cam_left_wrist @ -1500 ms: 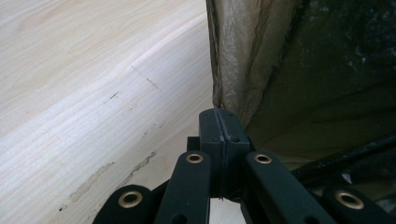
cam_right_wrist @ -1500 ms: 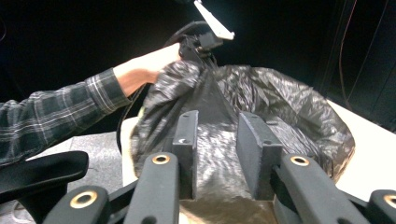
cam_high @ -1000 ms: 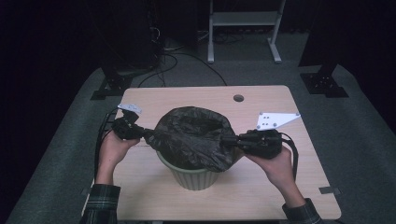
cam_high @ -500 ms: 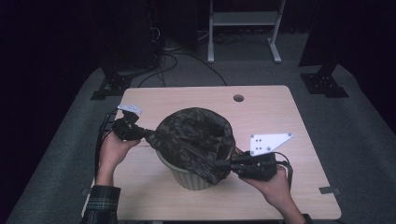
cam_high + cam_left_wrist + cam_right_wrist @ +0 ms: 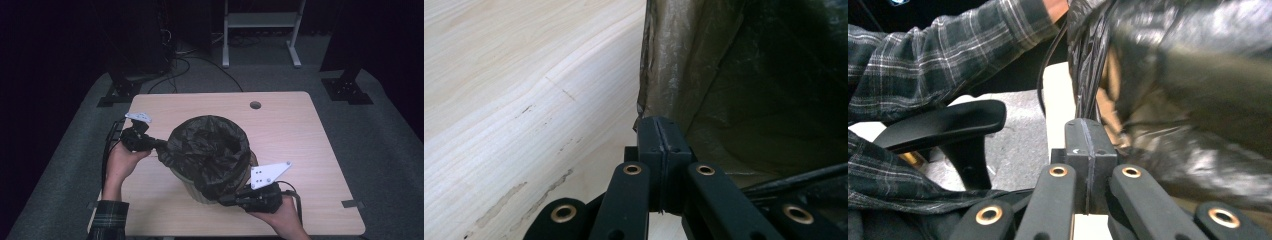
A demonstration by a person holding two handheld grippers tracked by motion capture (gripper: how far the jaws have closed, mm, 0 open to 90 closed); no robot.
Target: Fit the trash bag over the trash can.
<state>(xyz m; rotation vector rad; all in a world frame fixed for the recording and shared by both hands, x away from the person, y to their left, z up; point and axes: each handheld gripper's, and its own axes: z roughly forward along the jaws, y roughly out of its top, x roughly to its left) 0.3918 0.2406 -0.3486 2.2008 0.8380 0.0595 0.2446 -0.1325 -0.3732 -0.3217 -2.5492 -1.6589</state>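
The black bin liner sits in the pale waste bin at the middle of the wooden table, its rim folded out over the bin's mouth. Your left gripper has its jaws pressed fully together on the liner's left edge, level with the bin's top; in the left gripper view the thin film runs right into the closed jaw tips. Your right gripper is clamped just as tight on the liner's near-right edge, low against the bin's side, close to the table's near edge. In the right gripper view the liner is gathered at the closed tips, with your plaid sleeve and a black chair armrest to its left.
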